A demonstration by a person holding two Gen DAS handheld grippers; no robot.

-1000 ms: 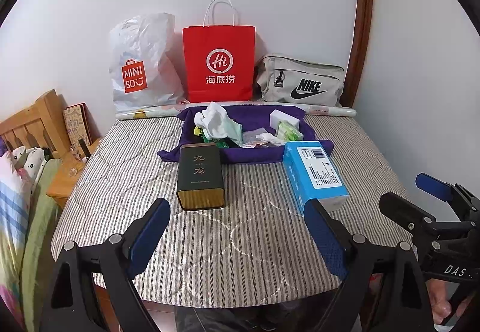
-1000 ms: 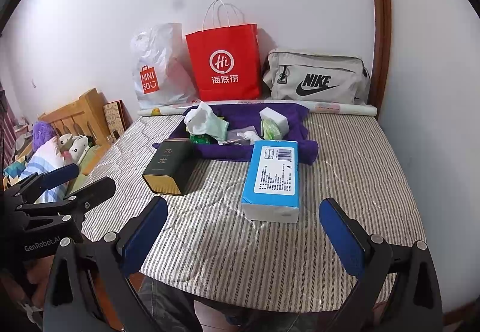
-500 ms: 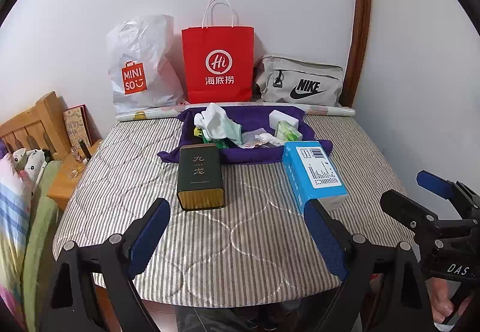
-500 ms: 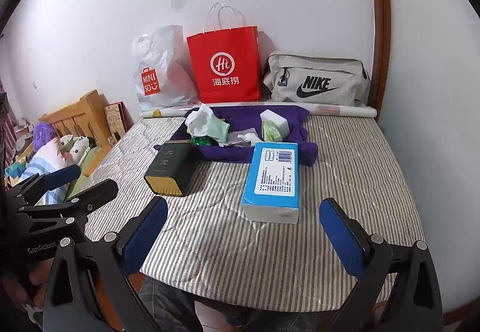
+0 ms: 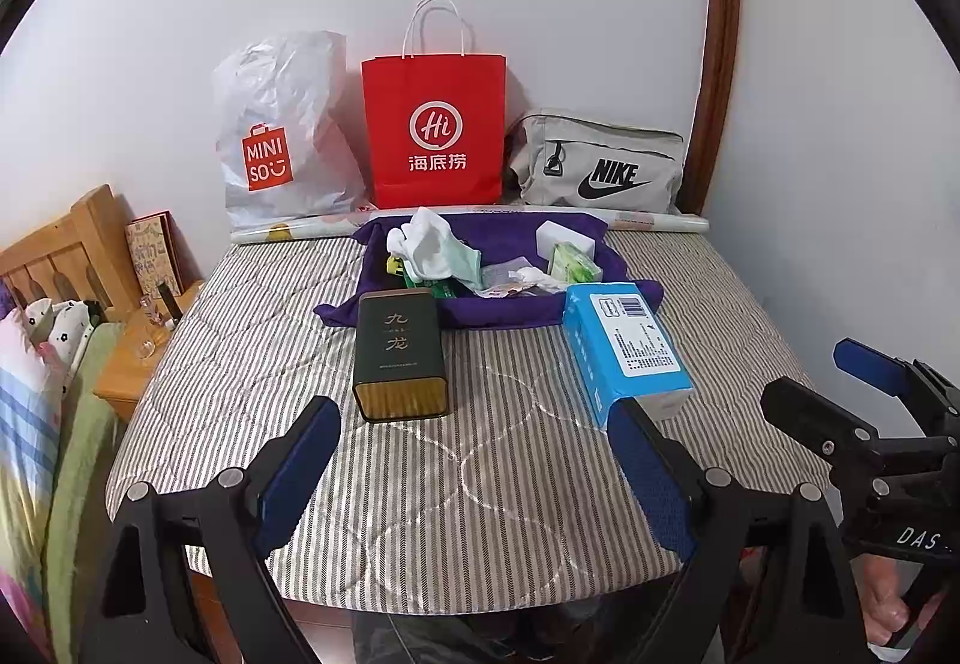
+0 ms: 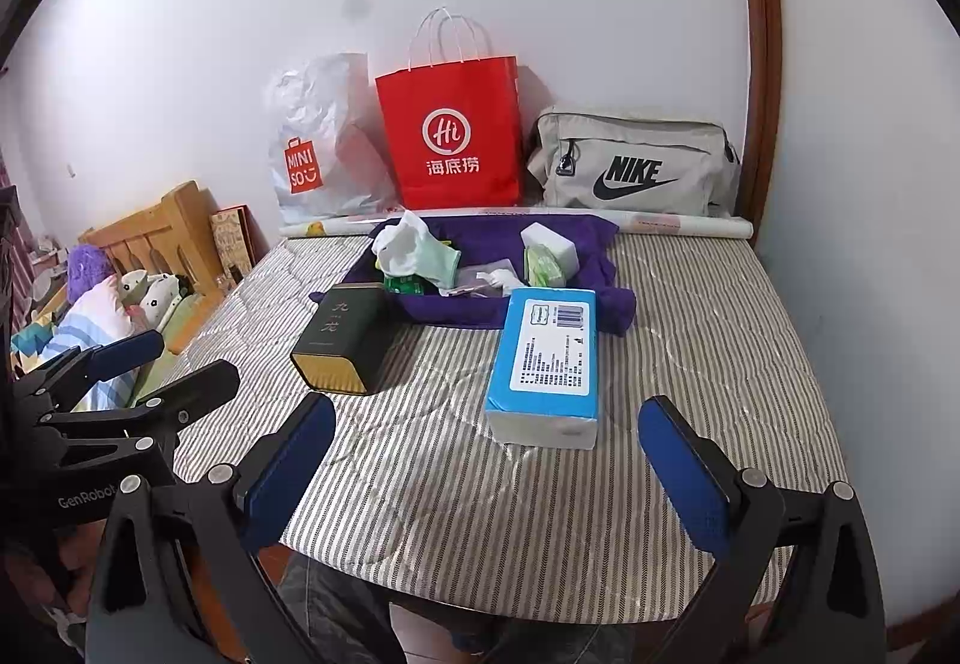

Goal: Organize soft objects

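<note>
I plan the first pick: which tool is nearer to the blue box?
Right. The right tool faces the blue box directly; the left tool is off to its left.

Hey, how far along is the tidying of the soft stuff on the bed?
Nothing looks sorted yet. The white cloth and wrappers lie jumbled on the purple towel. Both tools, left and right, are open and empty, short of the pile. All the picking and arranging remains.

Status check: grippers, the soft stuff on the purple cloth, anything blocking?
Left gripper and right gripper open, empty, short of the table. White glove and packets piled on purple cloth, untouched. Dark tea tin and blue box sit in front.
</note>
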